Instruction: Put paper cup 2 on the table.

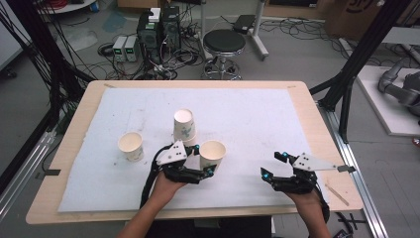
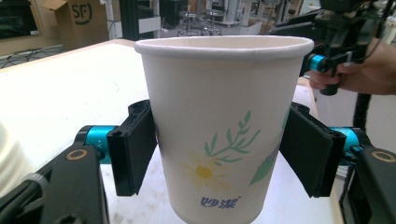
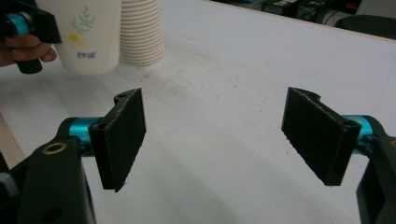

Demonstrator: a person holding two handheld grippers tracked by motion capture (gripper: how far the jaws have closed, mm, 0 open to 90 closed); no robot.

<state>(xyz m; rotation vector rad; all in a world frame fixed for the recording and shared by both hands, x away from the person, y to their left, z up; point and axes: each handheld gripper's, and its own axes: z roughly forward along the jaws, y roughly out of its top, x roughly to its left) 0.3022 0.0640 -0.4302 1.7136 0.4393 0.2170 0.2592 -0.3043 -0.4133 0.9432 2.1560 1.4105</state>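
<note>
A white paper cup (image 1: 213, 151) with a daisy print stands upright between the jaws of my left gripper (image 1: 203, 159). In the left gripper view both black pads (image 2: 135, 149) press the sides of the cup (image 2: 224, 93), so the left gripper (image 2: 222, 151) is shut on it. Whether its base touches the mat I cannot tell. Just behind it is an upside-down stack of cups (image 1: 184, 126). Another single cup (image 1: 131, 145) stands to the left. My right gripper (image 1: 275, 165) rests open at the right, with only bare mat between its jaws (image 3: 219, 135).
A white mat (image 1: 247, 114) covers most of the wooden table (image 1: 317, 119). A thin wooden stick (image 1: 337, 193) lies near the table's right front corner. Beyond the far edge are a black stool (image 1: 224, 44), computer boxes (image 1: 158, 29) and cables on the floor.
</note>
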